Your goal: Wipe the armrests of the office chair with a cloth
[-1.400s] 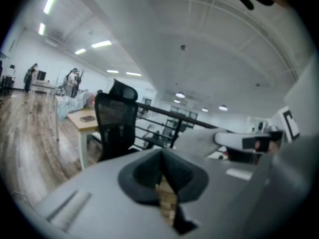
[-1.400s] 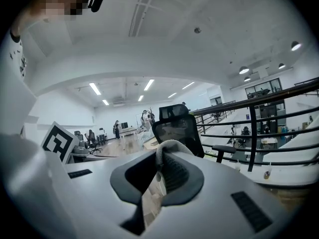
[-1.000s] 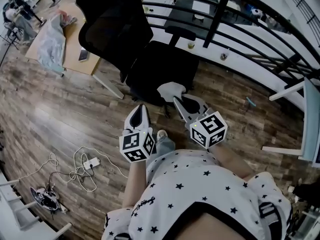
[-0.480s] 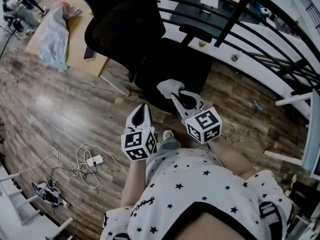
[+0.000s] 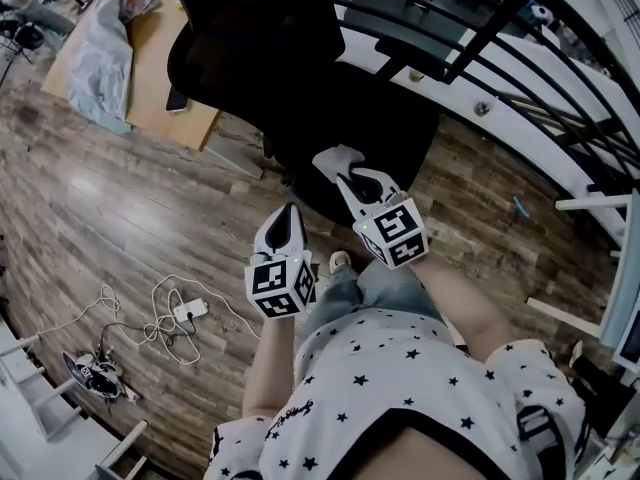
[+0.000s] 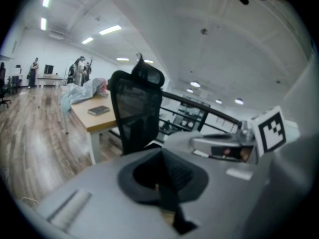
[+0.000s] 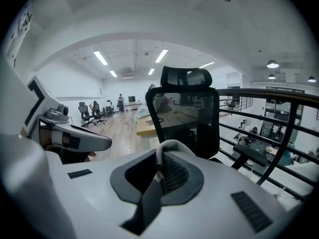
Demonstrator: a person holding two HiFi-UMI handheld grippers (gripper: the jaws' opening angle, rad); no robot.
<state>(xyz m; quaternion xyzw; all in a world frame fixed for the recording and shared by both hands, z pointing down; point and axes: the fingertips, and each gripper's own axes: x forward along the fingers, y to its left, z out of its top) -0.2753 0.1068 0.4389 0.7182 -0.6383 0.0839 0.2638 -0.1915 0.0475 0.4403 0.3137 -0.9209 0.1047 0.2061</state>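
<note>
**Cloth pinched in the right gripper, short of the office chair**

The right gripper (image 5: 346, 173) has its jaws closed on a pale cloth (image 5: 335, 157). In the right gripper view the cloth (image 7: 171, 145) bulges up out of the tips of the right gripper (image 7: 160, 171) in a small rolled hump, pinched between the ribbed pads. From the head view, this bundle hangs over the near edge of the office chair (image 5: 290, 58) seat; I cannot tell whether it touches the seat.

The left gripper (image 5: 286, 218) sits on the person's side of the chair, apart from it and just left of the right gripper. In its own view the left gripper (image 6: 162, 168) has its jaws pressed together with nothing between them.

The right gripper view faces the chair front-on, with its mesh back and headrest (image 7: 186, 76) upright. A dark armrest (image 7: 251, 153) shows to the chair's right, well clear of the cloth. A black railing (image 7: 269, 113) runs behind the chair.

The left gripper view shows the chair (image 6: 135, 108) from the other side. A wooden desk (image 6: 94, 116) stands left of the chair, with a flat dark object (image 6: 98, 110) and a crumpled pale sheet (image 6: 79, 91) lying on it.

Only the head view shows the plank floor on the near side of the chair, with a tangle of white cables (image 5: 160, 318) lying well away from the chair.
</note>
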